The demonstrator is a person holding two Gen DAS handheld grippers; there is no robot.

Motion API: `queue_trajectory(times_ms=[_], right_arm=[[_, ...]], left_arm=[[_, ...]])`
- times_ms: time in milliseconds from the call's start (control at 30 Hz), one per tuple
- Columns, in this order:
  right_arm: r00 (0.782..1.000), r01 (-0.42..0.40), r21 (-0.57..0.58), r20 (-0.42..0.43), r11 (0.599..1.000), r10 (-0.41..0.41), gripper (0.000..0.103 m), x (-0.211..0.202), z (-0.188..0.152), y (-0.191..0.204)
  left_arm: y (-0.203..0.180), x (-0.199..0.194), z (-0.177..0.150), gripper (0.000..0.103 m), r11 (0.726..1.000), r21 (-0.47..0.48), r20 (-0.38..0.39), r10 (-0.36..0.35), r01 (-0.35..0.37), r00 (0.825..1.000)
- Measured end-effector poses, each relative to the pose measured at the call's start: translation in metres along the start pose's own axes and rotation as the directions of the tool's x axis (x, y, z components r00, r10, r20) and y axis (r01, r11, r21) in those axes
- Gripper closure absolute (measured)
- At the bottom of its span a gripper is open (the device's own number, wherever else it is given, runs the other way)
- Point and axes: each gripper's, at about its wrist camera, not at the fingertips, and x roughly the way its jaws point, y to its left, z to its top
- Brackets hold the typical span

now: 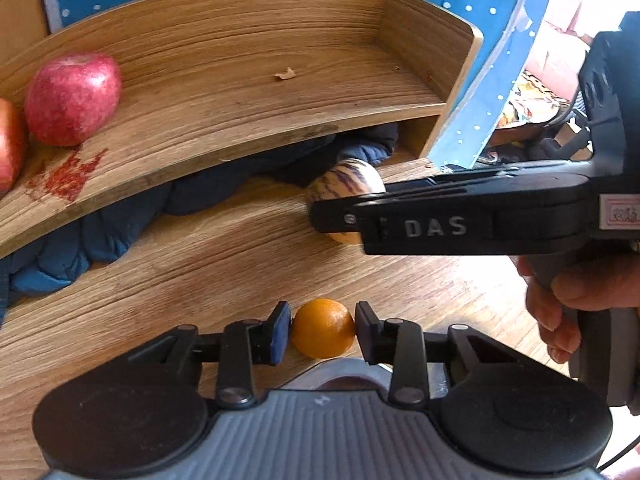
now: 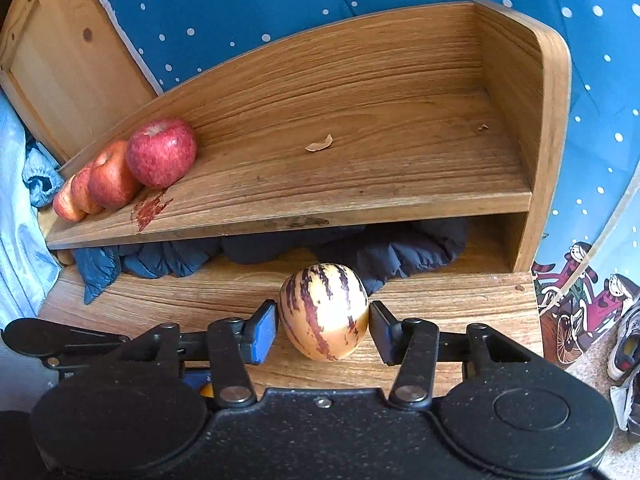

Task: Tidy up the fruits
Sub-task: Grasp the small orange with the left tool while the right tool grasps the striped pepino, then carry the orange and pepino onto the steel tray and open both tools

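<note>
A small orange point(image 1: 322, 328) sits on the wooden table, and my left gripper point(image 1: 322, 331) is shut on it with both pads against its sides. A cream pepino melon with purple stripes point(image 2: 323, 312) stands upright near the table's front. My right gripper point(image 2: 324, 330) is shut on that melon, one pad on each flank. In the left wrist view the right gripper's finger point(image 1: 432, 224) crosses in front of the melon point(image 1: 344, 178) and hides most of it. Several red apples point(image 2: 162, 152) line the left end of the raised wooden shelf point(image 2: 360, 168); one apple point(image 1: 72, 100) shows fully in the left wrist view.
Dark blue padded cloth point(image 2: 180, 256) is stuffed under the shelf. A dry peel scrap point(image 2: 319, 144) and a red stain point(image 2: 150, 208) mark the shelf top. Blue dotted fabric point(image 2: 240, 8) hangs behind. A person's hand point(image 1: 560, 304) holds the right gripper. Shoes point(image 2: 628, 340) lie beyond the table's right edge.
</note>
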Motion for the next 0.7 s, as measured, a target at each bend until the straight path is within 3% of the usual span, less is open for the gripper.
queue_trajectory(times_ms=[200, 300, 500, 700], right_arm=[[1.0, -0.013, 0.024, 0.007, 1.0, 0.013, 0.052, -0.005, -0.006, -0.002], [1.0, -0.02, 0.026, 0.015, 0.999, 0.02, 0.052, -0.009, -0.009, 0.001], [0.997, -0.061, -0.013, 0.044, 0.998, 0.062, 0.052, -0.019, -0.013, 0.016], [0.994, -0.096, -0.052, 0.042, 0.994, 0.098, 0.052, -0.025, -0.021, 0.04]], left_arm=[[0.012, -0.015, -0.007, 0.065, 0.998, -0.054, 0.02, 0.04, -0.038, 0.999], [0.024, -0.03, -0.012, 0.065, 0.991, -0.122, 0.07, 0.062, -0.053, 0.996], [0.051, -0.057, -0.027, 0.065, 0.959, -0.265, 0.142, 0.139, -0.098, 0.98], [0.078, -0.078, -0.043, 0.065, 0.924, -0.35, 0.132, 0.215, -0.157, 0.968]])
